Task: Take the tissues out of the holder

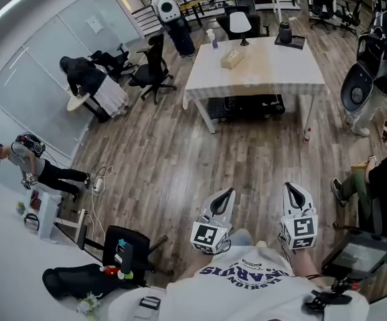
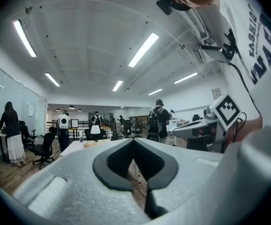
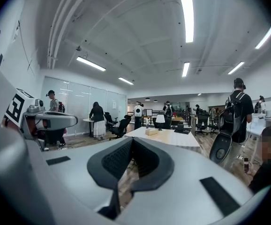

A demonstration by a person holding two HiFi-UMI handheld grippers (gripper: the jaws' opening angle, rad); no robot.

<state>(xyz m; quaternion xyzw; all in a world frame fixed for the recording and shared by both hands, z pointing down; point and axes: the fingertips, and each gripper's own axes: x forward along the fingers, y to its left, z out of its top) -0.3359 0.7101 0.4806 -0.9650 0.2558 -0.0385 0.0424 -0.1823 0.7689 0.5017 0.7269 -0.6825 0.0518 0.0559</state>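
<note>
On far white table (image 1: 274,69), tissue holder (image 1: 232,59) aslant

White table (image 1: 274,65), beige tissue holder (image 1: 232,59), brown floor (image 1: 180,152)

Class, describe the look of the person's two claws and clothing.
The left claw and right claw: pale grey tapering shells, black textured inner pads, each bearing a white cube with black square markers. The person wears a white T-shirt with dark lettering.
</note>
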